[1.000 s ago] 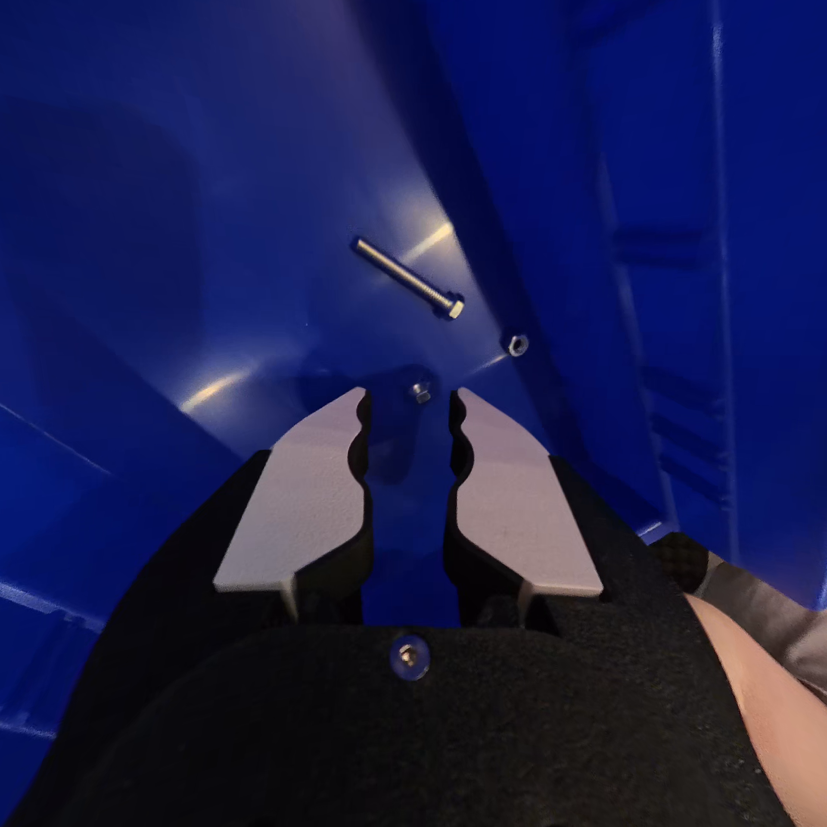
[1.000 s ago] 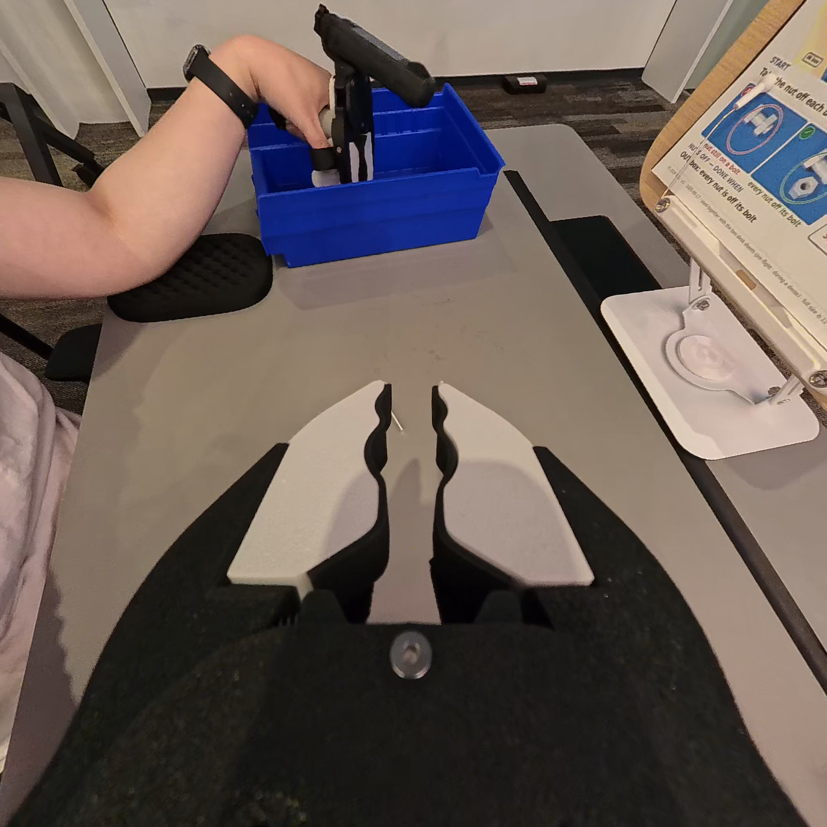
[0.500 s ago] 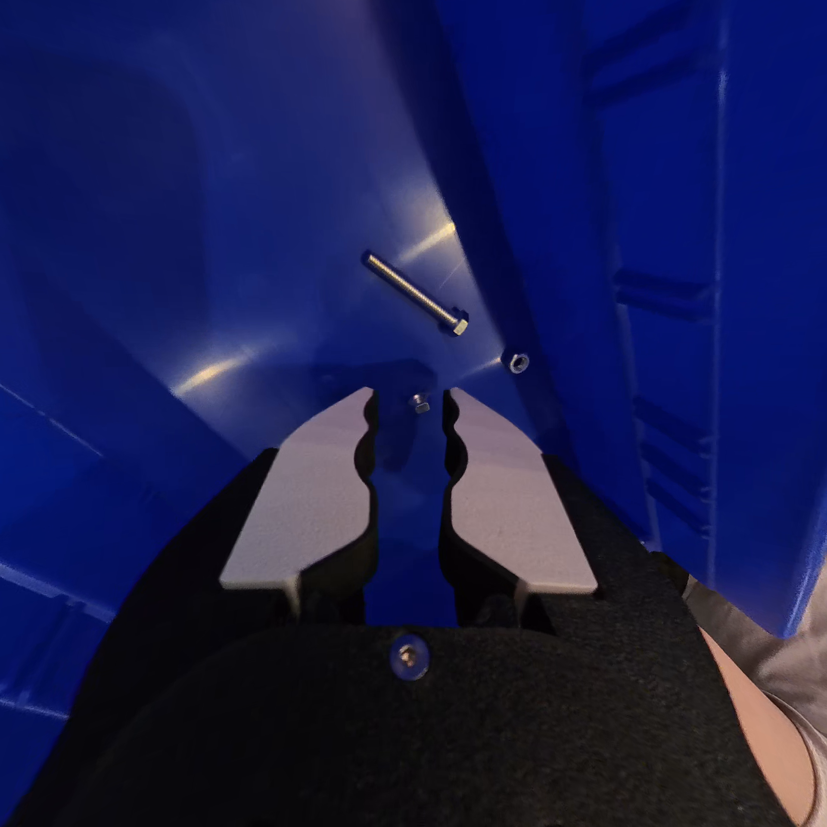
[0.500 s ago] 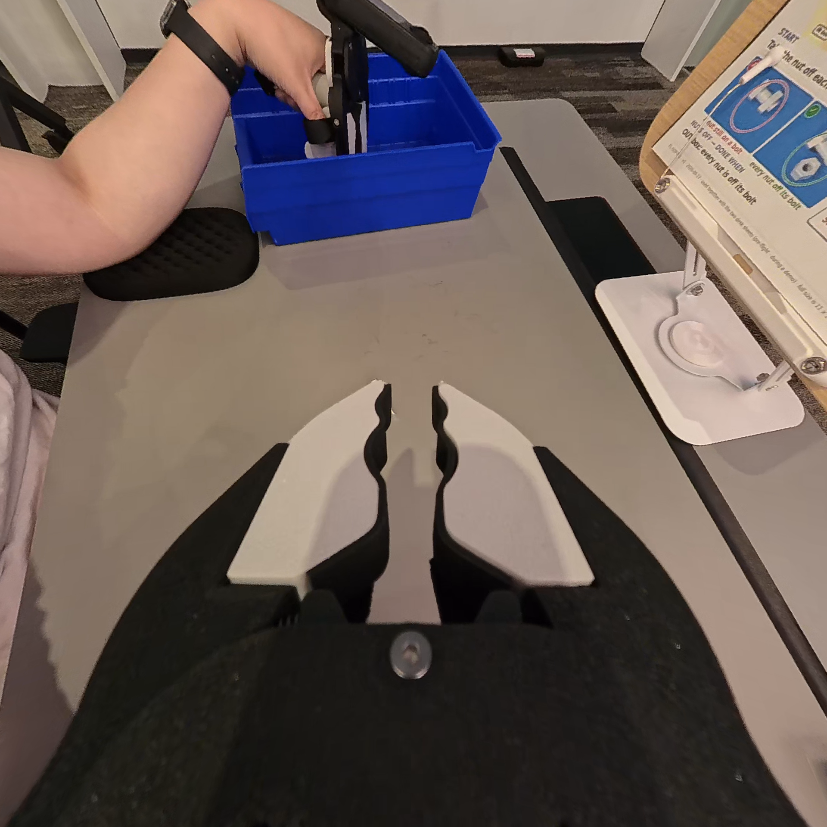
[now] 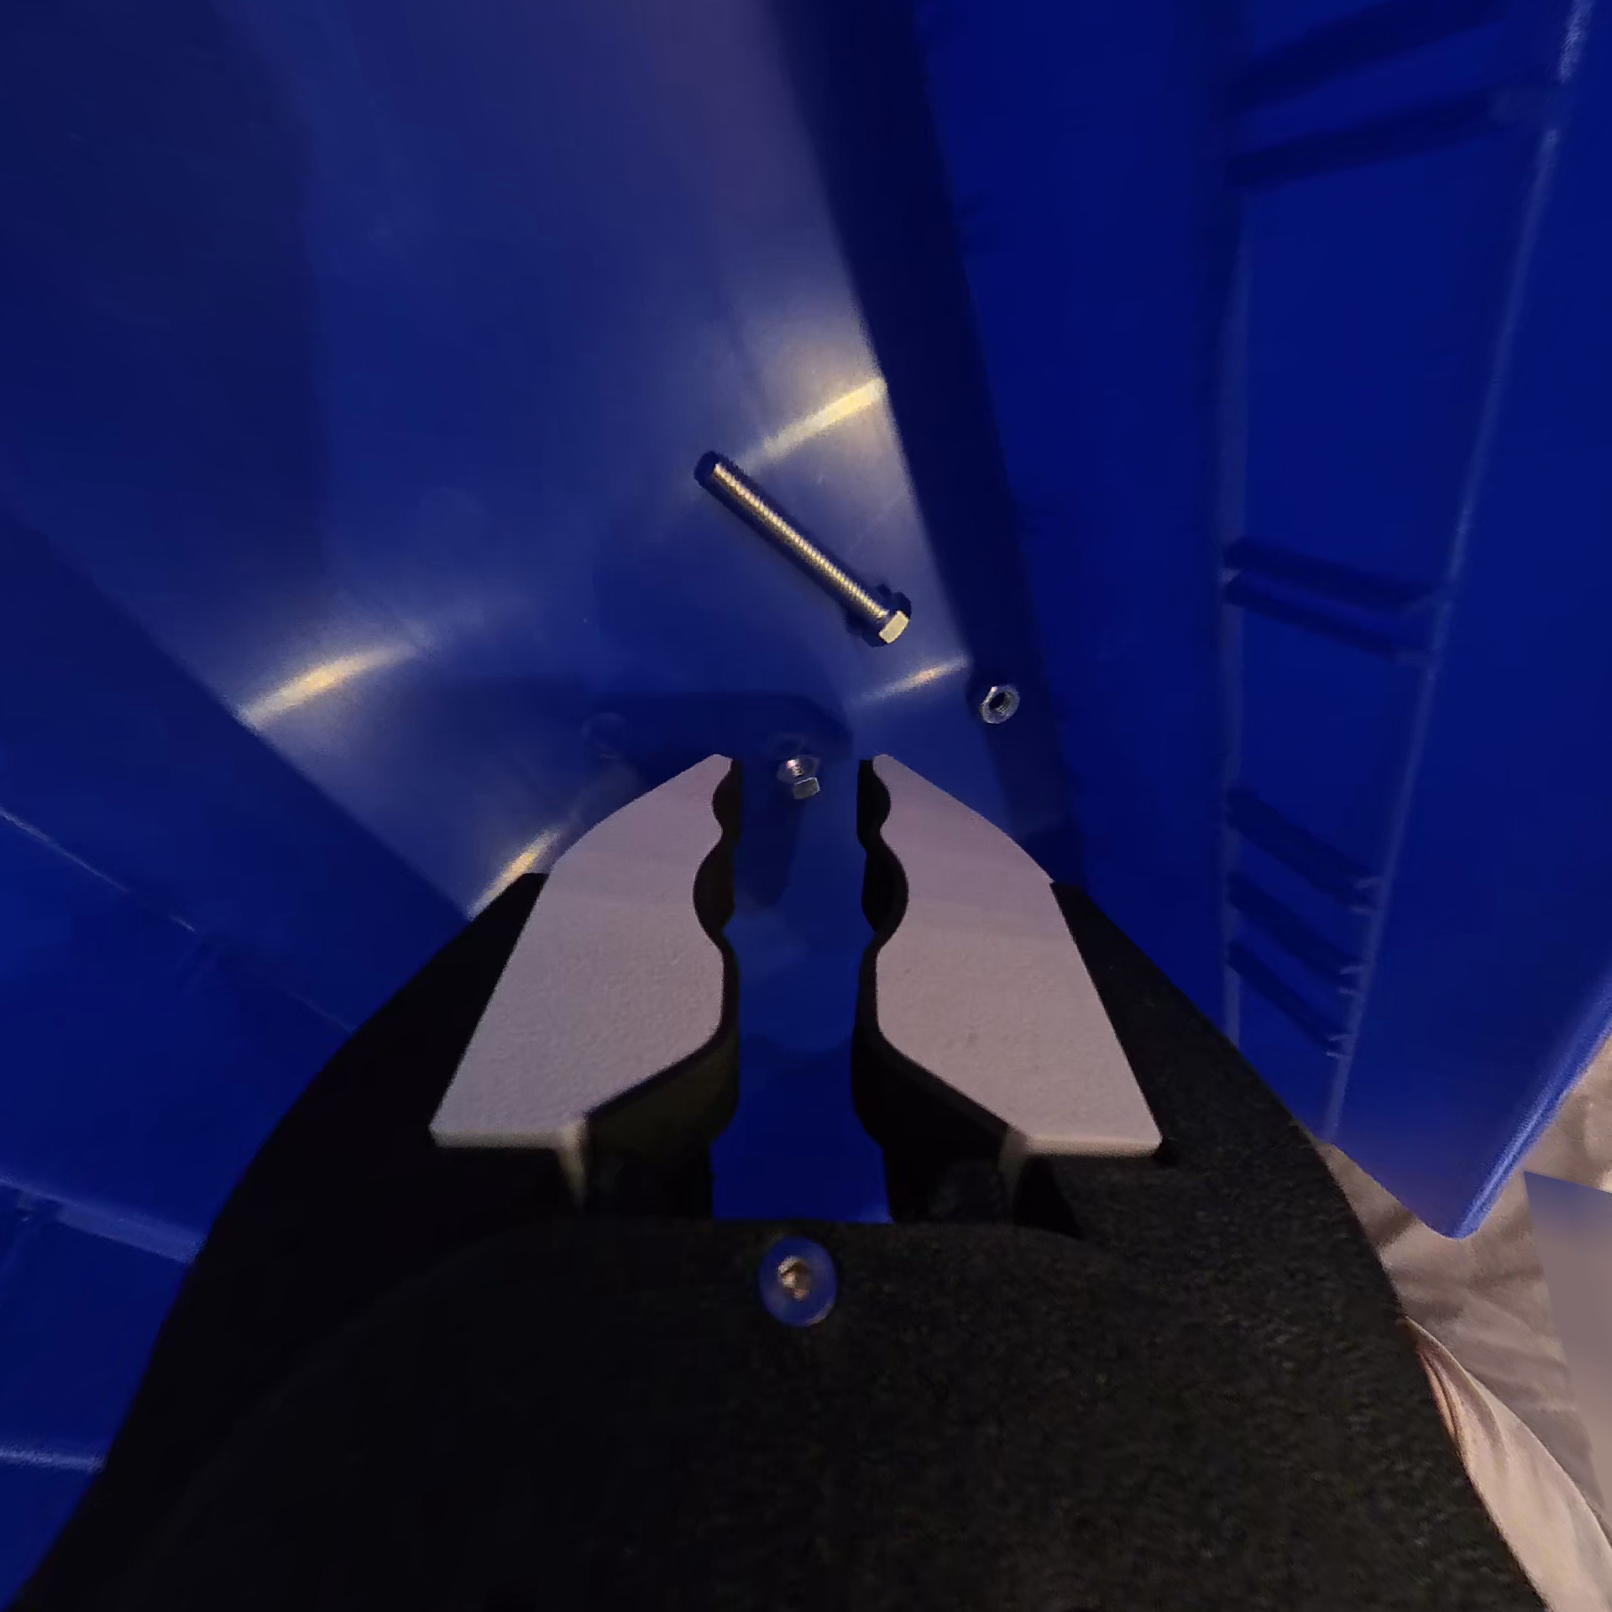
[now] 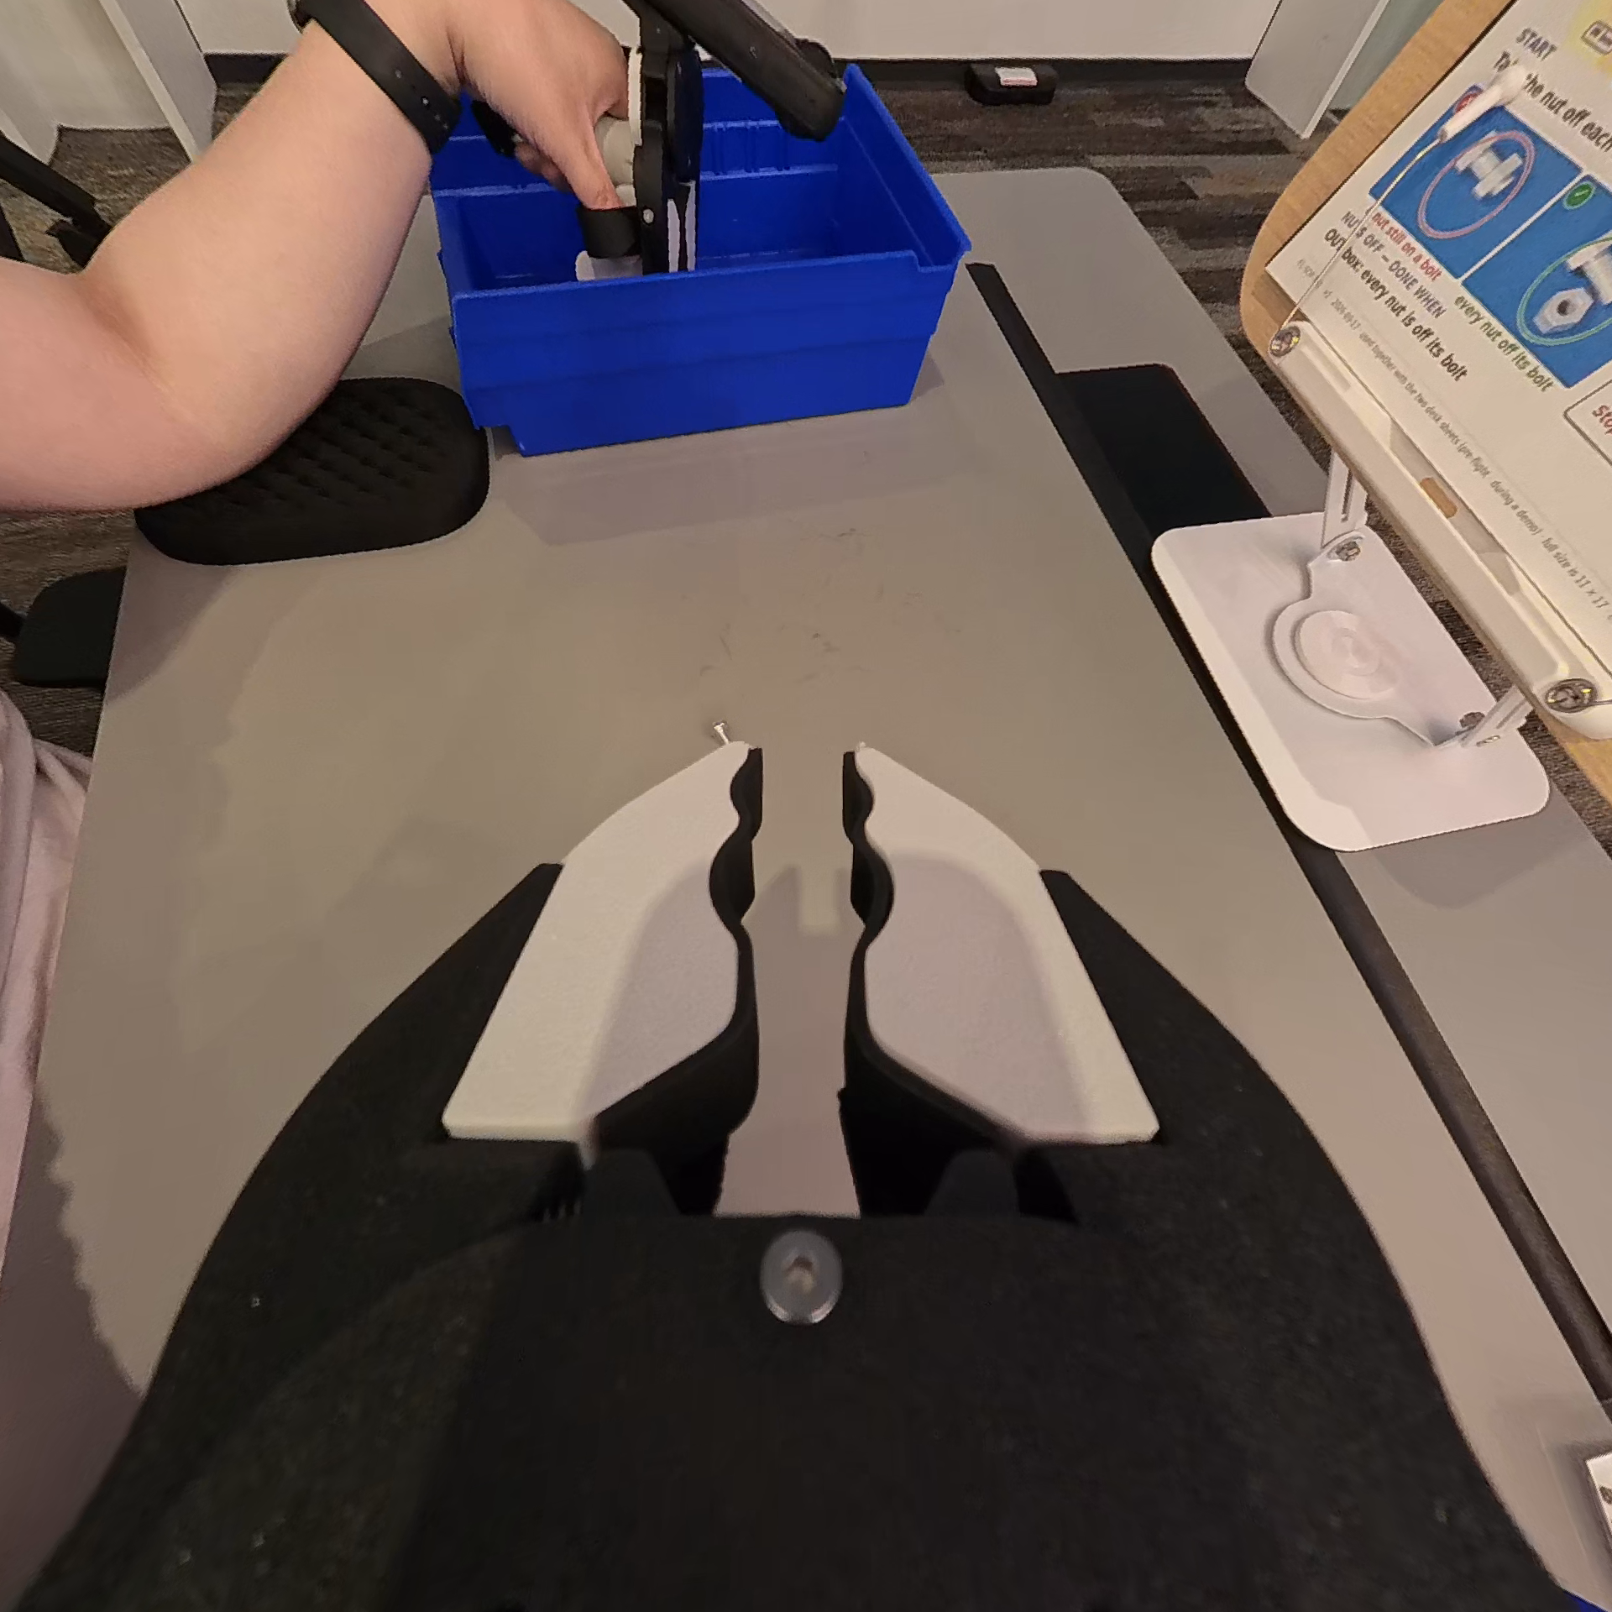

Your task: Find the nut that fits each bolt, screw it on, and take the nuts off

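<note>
In the left wrist view I look into a blue bin point(image 5: 436, 436). My left gripper point(image 5: 801, 766) is open, with a small bolt carrying a nut point(image 5: 801, 779) lying just between its fingertips. A long bolt point(image 5: 798, 545) lies further in, and a loose nut point(image 5: 997, 702) sits against the bin's right wall. In the right wrist view my right gripper point(image 6: 802, 754) is narrowly open and empty, low over the grey table point(image 6: 436, 698). A small metal pin-like piece point(image 6: 720, 728) lies just past its left fingertip. The left gripper point(image 6: 663, 174) reaches down into the bin point(image 6: 698, 349).
A person's forearm rests on a black pad point(image 6: 323, 471) left of the bin. A board with a printed sheet stands on a white base point(image 6: 1343, 680) at the table's right edge. A black strip point(image 6: 1134, 454) runs along that side. Tip to tip, the grippers are about 45 centimetres apart.
My left gripper's jaws have narrowed around the small bolt and moved closer to it. My right gripper has drawn back a little, so the small metal piece now lies beyond its left fingertip.
</note>
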### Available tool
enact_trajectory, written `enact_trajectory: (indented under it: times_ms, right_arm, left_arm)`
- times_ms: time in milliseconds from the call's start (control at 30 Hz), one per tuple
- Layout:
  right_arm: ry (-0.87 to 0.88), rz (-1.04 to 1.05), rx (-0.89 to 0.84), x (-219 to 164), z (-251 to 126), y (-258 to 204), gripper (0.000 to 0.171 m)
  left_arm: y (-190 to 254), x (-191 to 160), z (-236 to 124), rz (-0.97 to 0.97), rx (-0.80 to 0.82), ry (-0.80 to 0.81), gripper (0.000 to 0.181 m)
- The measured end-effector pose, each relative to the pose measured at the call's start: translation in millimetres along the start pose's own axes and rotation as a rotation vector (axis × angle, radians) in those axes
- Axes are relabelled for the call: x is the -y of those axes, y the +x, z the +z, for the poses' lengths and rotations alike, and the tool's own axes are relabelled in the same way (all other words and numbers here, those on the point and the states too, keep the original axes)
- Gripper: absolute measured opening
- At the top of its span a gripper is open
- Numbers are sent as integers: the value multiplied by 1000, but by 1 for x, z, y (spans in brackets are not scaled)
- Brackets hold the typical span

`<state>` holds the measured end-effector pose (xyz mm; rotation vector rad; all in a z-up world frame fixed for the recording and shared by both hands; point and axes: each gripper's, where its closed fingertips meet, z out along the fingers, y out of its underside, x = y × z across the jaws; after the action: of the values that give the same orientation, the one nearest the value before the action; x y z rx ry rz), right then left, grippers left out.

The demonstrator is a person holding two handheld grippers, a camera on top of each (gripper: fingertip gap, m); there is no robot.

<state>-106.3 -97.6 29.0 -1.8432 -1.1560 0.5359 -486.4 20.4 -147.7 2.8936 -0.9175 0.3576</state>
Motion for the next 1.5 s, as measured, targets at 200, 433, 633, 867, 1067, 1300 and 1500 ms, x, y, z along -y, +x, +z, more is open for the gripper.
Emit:
enact_trajectory:
  times_ms: [200,433,633,867,1067,1300,1500]
  right_arm:
    - [-13,-7,-1,-2,2,0,17]
    - [-18,-9,-7,-3,2,1,17]
    - [-17,-8,-9,-3,1,1,17]
    - [-24,-8,-9,-5,2,2,17]
    - [-28,-5,-8,-7,3,2,17]
    - [-40,-6,-5,-10,4,2,17]
    - [-30,-18,-17,-10,9,6,17]
  left_arm:
    - [1,-1,1,-12,0,-14,23]
    - [1,-3,2,-19,-11,-24,16]
    - [-1,-3,2,-16,2,-30,12]
    - [-1,-3,2,-4,4,-31,11]
    - [-7,-4,0,33,49,-29,11]
    - [0,17,-23,159,45,158,11]
    - [26,45,-80,316,64,488,11]
